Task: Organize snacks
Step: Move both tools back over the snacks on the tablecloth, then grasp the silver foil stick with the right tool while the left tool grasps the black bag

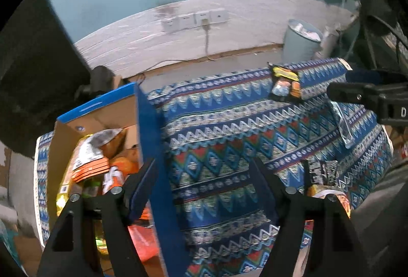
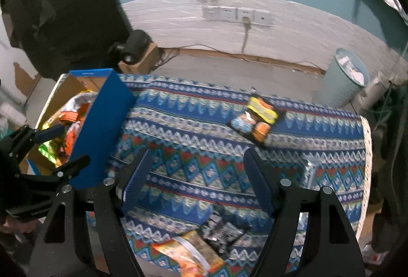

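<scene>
Going left to right here. Far left is the open cardboard box with blue outer walls [image 2: 102,124], parked at the left end of the table and already loaded with crinkly foil snack bags [image 1: 91,159] in orange, silver and green. The left gripper [image 1: 204,175] is spread open with nothing in it, straddling the box's right wall.

Middle of the blue zigzag-patterned tablecloth [image 2: 204,149] is bare, and the right gripper [image 2: 196,162] hangs over it, jaws apart and empty.

Near the front edge sits a flat orange snack bag with a pale band [image 2: 188,251], and just right of it, overlapping, a small black-and-white printed packet [image 2: 221,231]. Further back toward the far edge lies a black pouch with a yellow top and orange and blue pictures [image 2: 257,121], well apart from the other two. At the right side there's a clear shiny wrapper [image 2: 309,172] (hard to tell what's inside).

My guess on handling: these are all light, soft, slippery film bags, probably with crushable stuff inside. I'd pinch the black pouch by a sealed edge or corner, not across the belly. It lies flat, so getting a finger under the edge may take some sliding.
</scene>
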